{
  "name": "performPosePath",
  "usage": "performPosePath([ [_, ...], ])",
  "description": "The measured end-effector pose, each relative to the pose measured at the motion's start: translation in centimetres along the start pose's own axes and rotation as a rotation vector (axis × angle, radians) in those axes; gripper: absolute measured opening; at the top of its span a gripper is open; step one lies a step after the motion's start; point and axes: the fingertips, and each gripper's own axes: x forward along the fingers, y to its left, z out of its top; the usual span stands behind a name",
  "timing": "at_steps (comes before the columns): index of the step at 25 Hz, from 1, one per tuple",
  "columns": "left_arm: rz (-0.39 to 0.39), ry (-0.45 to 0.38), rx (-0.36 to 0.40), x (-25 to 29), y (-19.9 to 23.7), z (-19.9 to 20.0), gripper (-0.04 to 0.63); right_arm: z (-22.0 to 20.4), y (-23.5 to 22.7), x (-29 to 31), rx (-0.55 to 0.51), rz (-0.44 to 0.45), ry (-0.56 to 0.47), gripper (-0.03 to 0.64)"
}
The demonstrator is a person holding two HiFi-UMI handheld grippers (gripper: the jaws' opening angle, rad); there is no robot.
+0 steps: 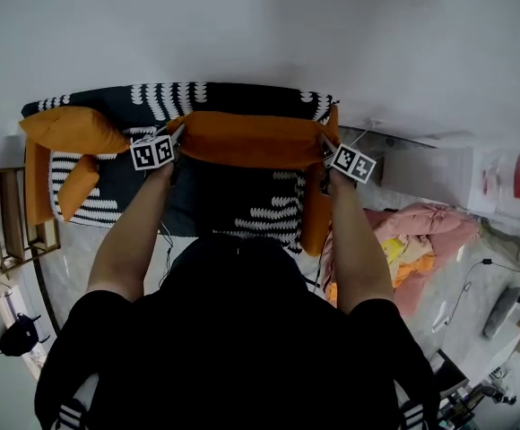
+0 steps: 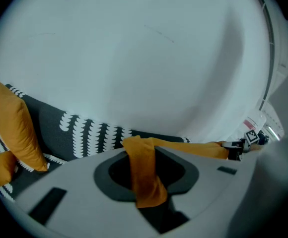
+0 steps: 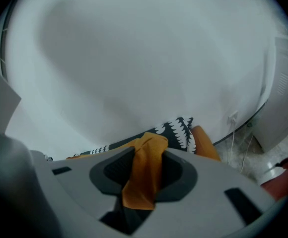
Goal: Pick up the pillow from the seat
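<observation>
Nearest the lens: the person's black-clad shoulders (image 1: 233, 348), bare forearms (image 1: 130, 240) reaching away toward a sofa (image 1: 117, 182); the sofa is dark with white scalloped print and has an orange armrest (image 1: 316, 218) at the right.

Room: plain white wall (image 1: 260, 25) behind the sofa; pale marbled floor (image 1: 85, 253); wooden rack (image 1: 9, 218) at the left edge; a heap of pink cloth (image 1: 421, 227) on the floor to the right; two loose orange cushions (image 1: 73, 128) lie at the sofa's left end.

Pillow (image 1: 255, 139): orange and elongated; its long axis runs left to right across the head view, parallel to the backrest (image 1: 175, 97); it is drawn out flat between the two tools, over the rear of the seat (image 1: 242, 200); whether its lower edge touches the seat cannot be told.

Left gripper (image 1: 177, 143): clamped on the pillow's left end; in the left gripper view a fold of orange fabric is pinched tight between its jaws (image 2: 144, 175), and the pillow's top edge leads off to the right as far as the other tool.

Right gripper (image 1: 325, 148): clamped likewise on the pillow's right end; the right gripper view shows the jaws (image 3: 144, 175) closed hard on a bunched fold of orange cloth.

Each tool sits at one end of the pillow; the pillow spans the whole gap between them.
</observation>
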Motion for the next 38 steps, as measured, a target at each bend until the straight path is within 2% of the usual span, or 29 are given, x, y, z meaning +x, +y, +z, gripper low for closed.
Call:
performPosePath([
  [10,-0.024,-0.039,0.014,-4.7,-1.9,0.4,0.107,-0.4,2.1,-4.6,-0.02,0.018,-0.033,0.109],
  [14,-0.055,-0.059,0.021,-5.9,-3.0,0.8,0.109,-0.4,2.9,-6.5,-0.029,0.024,-0.049,0.106],
  [23,-0.04,-0.081,0.04,-8.7,-3.8,1.6,0.109,0.0,4.6,-9.6,-0.053,0.044,-0.072,0.104],
  [28,-0.07,-0.108,0.055,-10.1,-4.9,2.6,0.109,0.5,5.6,-10.8,-0.068,0.063,-0.083,0.104],
  [38,-0.082,-0.118,0.078,-12.4,-6.0,3.5,0.109,1.0,7.1,-13.5,-0.125,0.081,-0.109,0.104],
])
